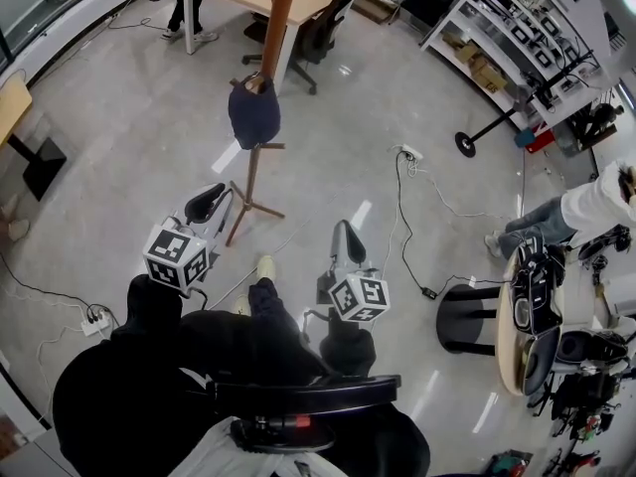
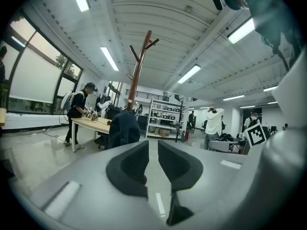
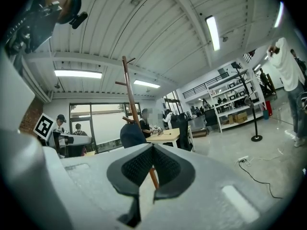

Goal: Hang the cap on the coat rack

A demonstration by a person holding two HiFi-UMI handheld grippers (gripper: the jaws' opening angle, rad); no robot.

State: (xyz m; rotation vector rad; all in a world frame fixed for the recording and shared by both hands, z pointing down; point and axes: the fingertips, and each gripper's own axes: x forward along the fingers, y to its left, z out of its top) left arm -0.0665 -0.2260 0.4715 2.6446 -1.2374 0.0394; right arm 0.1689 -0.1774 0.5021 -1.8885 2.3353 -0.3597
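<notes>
Cap [image 1: 254, 112] hanging downward, coat rack [image 1: 279, 13] upright

Head view: left gripper [image 1: 206, 204] is held low and forward, its left marker cube [image 1: 177, 256] just behind the jaws and the dark-sleeved left arm [image 1: 149, 311] behind the cube. Its jaws stand a narrow slit apart with nothing between the pads [image 2: 129, 166]. The right gripper [image 1: 345, 235] sits to its right and slightly nearer the body, right marker cube [image 1: 359, 297] behind the jaws and right arm [image 1: 348, 351] behind that; jaw tips meet, closed on nothing.
</notes>
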